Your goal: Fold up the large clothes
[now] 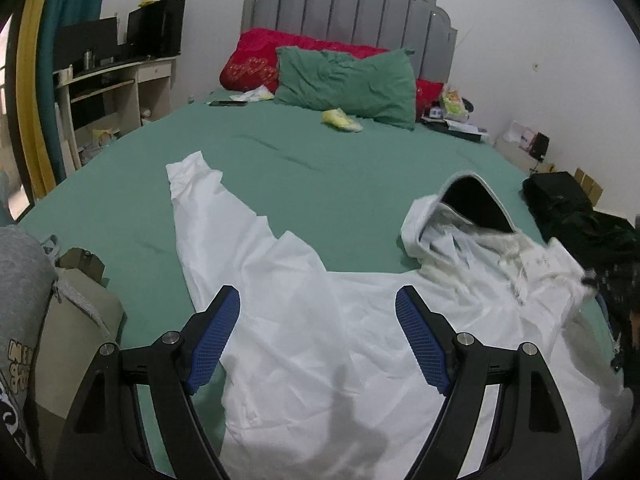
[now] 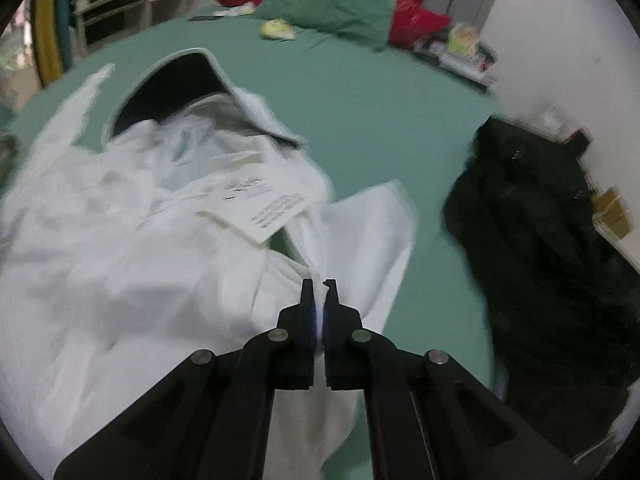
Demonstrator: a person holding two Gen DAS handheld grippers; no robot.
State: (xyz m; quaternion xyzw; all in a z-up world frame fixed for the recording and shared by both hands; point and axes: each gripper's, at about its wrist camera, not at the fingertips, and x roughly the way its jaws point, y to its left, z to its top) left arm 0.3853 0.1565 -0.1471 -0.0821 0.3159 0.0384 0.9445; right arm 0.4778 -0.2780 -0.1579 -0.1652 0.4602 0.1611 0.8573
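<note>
White jacket (image 1: 340, 320) lies spread on the bed (image 1: 320, 168), hood (image 1: 460, 208) toward the green pillow (image 1: 348, 84), one sleeve (image 1: 200, 208) stretched out flat on the hood's left. Inside labels show near the hood, so the front looks open and rumpled there.

Right gripper (image 2: 319, 284): fingers together, clamped on a pinch of white fabric at the jacket's edge, on the side of the hood nearest the black pile of clothes (image 2: 540, 260). Right view is blurred, exact spot on the edge hard to tell.

Left gripper (image 1: 318, 308): fingers wide apart, holding nothing, hovering over the jacket body below the hood.

Step, my read: early, laying out and making the first fold from the right side. Next move likely needs the left gripper to come down and pin or pinch the body, while the right carries its edge across toward the stretched sleeve. Keep the hood flat.
</note>
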